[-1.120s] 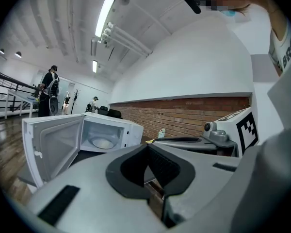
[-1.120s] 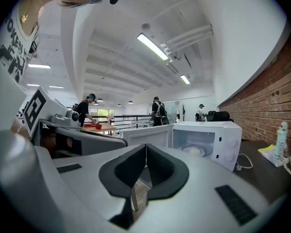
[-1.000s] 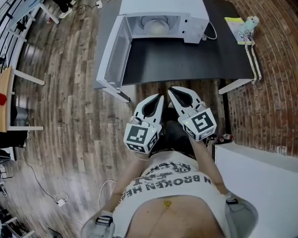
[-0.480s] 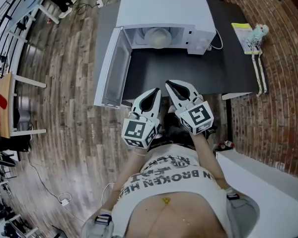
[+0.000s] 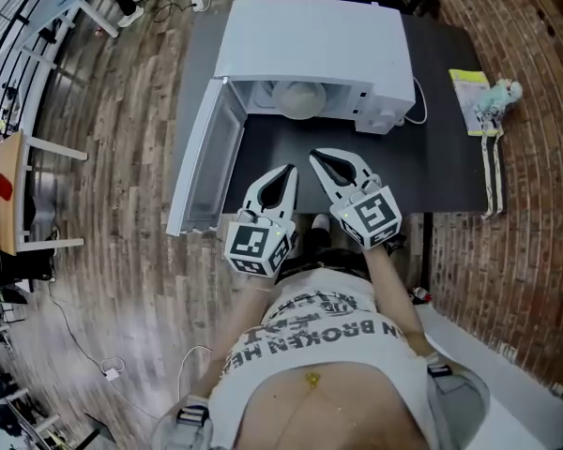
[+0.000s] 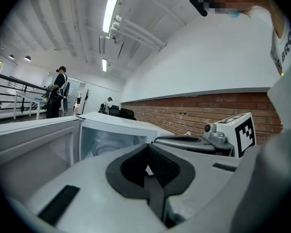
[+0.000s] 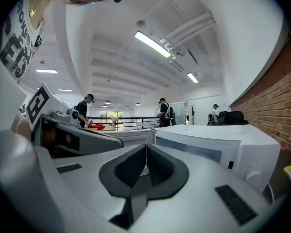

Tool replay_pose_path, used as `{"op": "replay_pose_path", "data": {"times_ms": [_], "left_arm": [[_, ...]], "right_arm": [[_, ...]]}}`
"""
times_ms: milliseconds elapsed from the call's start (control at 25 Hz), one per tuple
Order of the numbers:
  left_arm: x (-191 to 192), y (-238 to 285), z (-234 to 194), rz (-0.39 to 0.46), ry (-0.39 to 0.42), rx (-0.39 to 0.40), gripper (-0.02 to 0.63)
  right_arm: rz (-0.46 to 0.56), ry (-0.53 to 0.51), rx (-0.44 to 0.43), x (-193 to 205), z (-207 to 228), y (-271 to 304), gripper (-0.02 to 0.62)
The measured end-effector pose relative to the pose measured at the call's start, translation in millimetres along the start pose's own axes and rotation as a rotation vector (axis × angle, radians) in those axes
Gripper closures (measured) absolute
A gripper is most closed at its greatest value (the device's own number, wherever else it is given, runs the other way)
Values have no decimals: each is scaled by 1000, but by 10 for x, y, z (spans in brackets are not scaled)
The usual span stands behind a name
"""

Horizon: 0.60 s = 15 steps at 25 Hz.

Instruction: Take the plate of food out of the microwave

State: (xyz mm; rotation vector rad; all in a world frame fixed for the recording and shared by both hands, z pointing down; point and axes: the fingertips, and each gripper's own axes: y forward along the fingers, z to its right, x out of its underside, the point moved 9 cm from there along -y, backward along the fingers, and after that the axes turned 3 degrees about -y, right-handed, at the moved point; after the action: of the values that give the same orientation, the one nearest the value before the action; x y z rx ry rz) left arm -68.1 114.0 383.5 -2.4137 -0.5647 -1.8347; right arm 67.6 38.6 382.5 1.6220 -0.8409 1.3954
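The white microwave (image 5: 310,36) stands at the back of a dark table (image 5: 436,162), its door (image 5: 206,157) swung wide open to the left. Inside lies the pale plate of food (image 5: 298,99). My left gripper (image 5: 288,172) and right gripper (image 5: 316,156) are side by side over the table's front part, pointing at the open cavity and short of it. Both are shut with nothing between the jaws. The left gripper view shows the shut left gripper (image 6: 148,145) before the open cavity (image 6: 104,142). In the right gripper view, the shut right gripper (image 7: 146,144) faces the microwave's body (image 7: 218,144).
A yellow-green booklet (image 5: 471,84) and a small toy (image 5: 502,95) lie at the table's right end. A white cable (image 5: 419,101) runs from the microwave's right side. A wooden table (image 5: 5,186) stands far left. People stand far off across the room (image 7: 165,111).
Both grippers have moved forward together, from before the table's front edge to over the table, nearer the open microwave. Both stayed shut.
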Motion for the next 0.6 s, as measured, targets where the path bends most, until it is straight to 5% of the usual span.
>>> {"op": "replay_pose_path", "data": {"times_ms": [240, 600], "left_arm": [[11, 339, -62, -14, 13, -30, 598], [32, 657, -288, -42, -7, -27, 600]], "right_arm": [[0, -14, -43, 79, 322, 127, 588], [-17, 16, 6, 193, 568, 369, 589]]}}
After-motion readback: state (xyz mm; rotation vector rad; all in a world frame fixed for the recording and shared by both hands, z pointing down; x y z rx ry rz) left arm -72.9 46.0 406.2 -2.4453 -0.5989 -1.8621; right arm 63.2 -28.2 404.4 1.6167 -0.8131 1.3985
